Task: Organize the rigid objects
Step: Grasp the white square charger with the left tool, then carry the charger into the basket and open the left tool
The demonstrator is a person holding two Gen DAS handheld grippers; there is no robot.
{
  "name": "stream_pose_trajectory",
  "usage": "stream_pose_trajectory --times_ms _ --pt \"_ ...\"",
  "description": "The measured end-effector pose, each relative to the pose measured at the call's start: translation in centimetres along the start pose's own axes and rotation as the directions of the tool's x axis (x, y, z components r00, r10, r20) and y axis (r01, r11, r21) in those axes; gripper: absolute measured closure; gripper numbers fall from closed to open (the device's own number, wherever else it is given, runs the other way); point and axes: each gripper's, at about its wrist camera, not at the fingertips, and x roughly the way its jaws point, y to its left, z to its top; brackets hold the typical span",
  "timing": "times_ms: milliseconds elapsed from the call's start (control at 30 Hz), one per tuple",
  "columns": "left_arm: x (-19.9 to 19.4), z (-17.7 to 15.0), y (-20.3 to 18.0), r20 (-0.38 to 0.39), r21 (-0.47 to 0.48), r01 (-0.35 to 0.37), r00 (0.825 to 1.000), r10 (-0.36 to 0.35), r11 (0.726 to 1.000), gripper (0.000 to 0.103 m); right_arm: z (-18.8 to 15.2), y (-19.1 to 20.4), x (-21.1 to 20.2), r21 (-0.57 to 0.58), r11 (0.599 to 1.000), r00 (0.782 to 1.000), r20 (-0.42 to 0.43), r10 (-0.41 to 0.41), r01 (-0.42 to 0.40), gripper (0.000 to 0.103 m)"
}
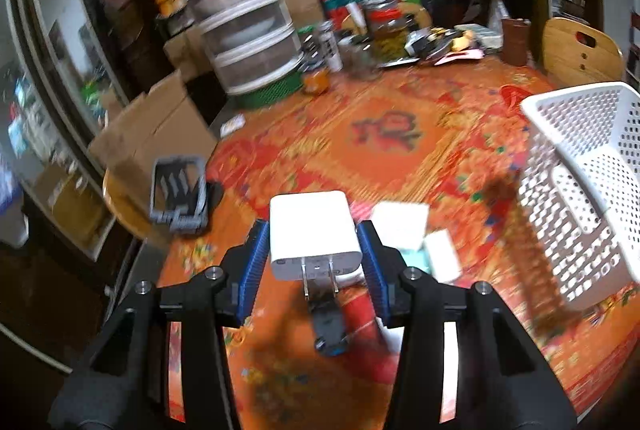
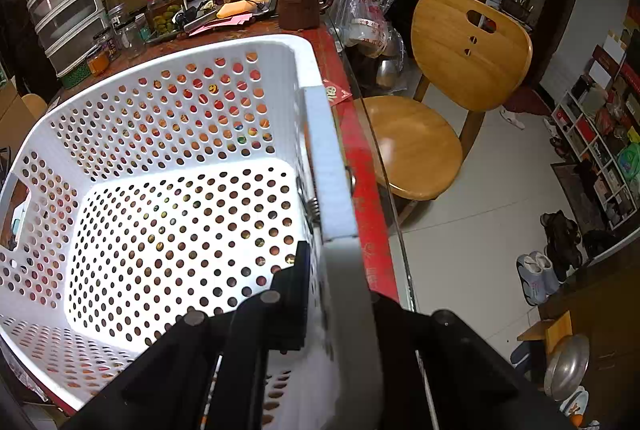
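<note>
The table [image 1: 400,158] has a bright orange cloth. A white basket [image 1: 592,190], small boxes [image 1: 400,222] and jars [image 2: 162,10] sit on it.

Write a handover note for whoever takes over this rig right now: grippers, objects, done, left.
Left gripper: shut on the white charger, lifted above the table, prongs toward the camera.
Right gripper: clamped on the white basket wall, holding it tilted.
Basket looks empty, so nothing is sorted yet.
Left: drop the charger in, then the white boxes and the grey-framed item at the table's edge.
</note>
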Motion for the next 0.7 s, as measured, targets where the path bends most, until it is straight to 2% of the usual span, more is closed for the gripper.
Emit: stream_pose_trajectory --times_ms 167,467,567,700 --pt "-1.8 3.9 -4.5 0.050 0.073 0.041 0.998 -0.045 0.997 0.062 0.0 0.0 0.0 -0.001 1.000 1.000 0.001 -0.001 0.001 0.096" --pt "-4.4 9.1 -13.9 0.095 0.164 0.168 0.978 -0.185 0.972 0.062 0.1 -0.1 0.0 -0.006 1.000 1.000 0.005 -0.002 0.002 0.096" --pt "-4.4 10.2 -17.7 0.075 0.205 0.217 0.969 -0.236 0.954 0.062 0.1 0.0 -0.1 -0.006 1.000 1.000 0.004 -0.003 0.003 0.096" --pt "-3.3 10.7 -23.4 -0.018 0.287 0.288 0.955 -0.296 0.914 0.062 0.1 0.0 -0.1 -0.006 1.000 1.000 0.004 -0.002 0.002 0.096"
